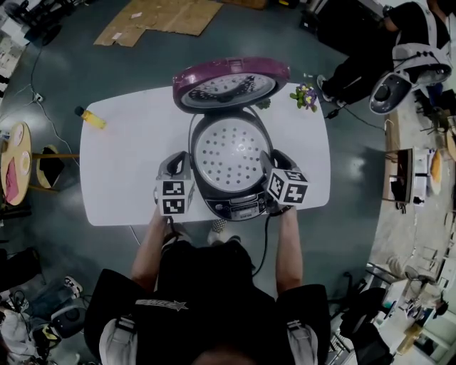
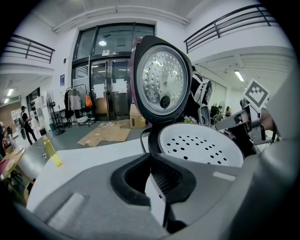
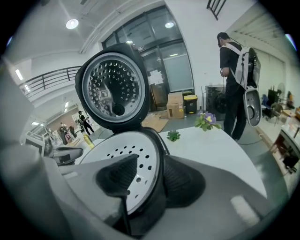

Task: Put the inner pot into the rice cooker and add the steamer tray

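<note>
- The left gripper (image 2: 151, 161) has its jaws closed together with nothing visibly caught between them; in the head view it (image 1: 182, 158) sits at the left side of the rice cooker (image 1: 239, 207), just beside the rim.
- The right gripper (image 3: 150, 176) has its jaws well apart. One pad is over the steamer tray (image 3: 117, 150) and the other is outside the cooker's dark wall, so the rim stands between them without being pinched. In the head view it (image 1: 271, 157) is at the cooker's right side.
- The steamer tray (image 1: 228, 153), white and full of holes, lies level in the cooker's mouth at the centre of the frame. In the left gripper view it (image 2: 199, 145) shows right of centre.
- The inner pot is hidden under the tray.
- The cooker's lid (image 1: 228, 85) stands open behind the tray, its perforated metal underside facing forward.
- The cooker stands on a white table (image 1: 121, 178), near its front edge.
- A yellow bottle (image 1: 91, 117) lies near the table's upper-left corner, and flowers (image 1: 305, 96) stand near its upper-right corner.
- Flattened cardboard (image 1: 160, 18) lies on the floor at the top of the frame.
</note>
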Available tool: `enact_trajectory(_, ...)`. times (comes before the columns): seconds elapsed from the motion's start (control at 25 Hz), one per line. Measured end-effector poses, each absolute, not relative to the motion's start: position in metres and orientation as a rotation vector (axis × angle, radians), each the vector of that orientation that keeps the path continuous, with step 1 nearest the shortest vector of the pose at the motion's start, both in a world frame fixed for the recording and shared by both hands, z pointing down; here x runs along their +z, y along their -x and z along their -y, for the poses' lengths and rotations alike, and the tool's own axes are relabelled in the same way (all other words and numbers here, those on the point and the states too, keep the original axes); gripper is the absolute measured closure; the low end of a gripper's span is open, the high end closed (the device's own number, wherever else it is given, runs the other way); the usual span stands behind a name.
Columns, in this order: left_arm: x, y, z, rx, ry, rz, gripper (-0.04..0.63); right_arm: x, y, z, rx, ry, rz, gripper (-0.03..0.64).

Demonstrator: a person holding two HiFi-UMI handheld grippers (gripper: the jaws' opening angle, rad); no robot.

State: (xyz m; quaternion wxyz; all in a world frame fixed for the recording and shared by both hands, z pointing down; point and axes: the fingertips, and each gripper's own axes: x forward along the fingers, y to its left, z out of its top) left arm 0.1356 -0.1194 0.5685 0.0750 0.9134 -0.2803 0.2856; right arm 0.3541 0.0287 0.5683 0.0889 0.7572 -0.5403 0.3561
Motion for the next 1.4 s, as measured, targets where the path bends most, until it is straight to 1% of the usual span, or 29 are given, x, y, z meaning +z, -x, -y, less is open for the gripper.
enact_trajectory(0.04, 0.568, -0.136, 0.119, 0.855, -2.742, 0.842, 0.586, 0.569, -0.354, -0.03, 1.068, -2.262, 1.615, 0.434)
enact_trajectory(0.08, 0.567, -0.135, 0.119, 0.853, -2.745, 0.844, 0.586, 0.569, -0.354, -0.031, 1.069, -2.273, 1.618, 0.403)
enact_trajectory(0.2, 0.564, -0.134, 0.118, 0.845, -2.752, 0.85, 0.586, 0.567, -0.354, -0.033, 1.051, -2.295, 1.616, 0.394)
enact_trajectory(0.8, 0.524, -0.123, 0.097, 0.744, -2.796, 0.923, 0.586, 0.53, -0.341, -0.048, 0.931, -2.317, 1.689, 0.394)
enact_trajectory(1.0, 0.495, -0.119, 0.088, 0.683, -2.838, 0.963, 0.586, 0.501, -0.332, -0.052, 0.809, -2.322, 1.735, 0.394)
enact_trajectory(1.4, 0.423, -0.102, 0.06, 0.51, -2.936, 1.051, 0.586, 0.42, -0.303, -0.075, 0.459, -2.408, 1.849, 0.394)
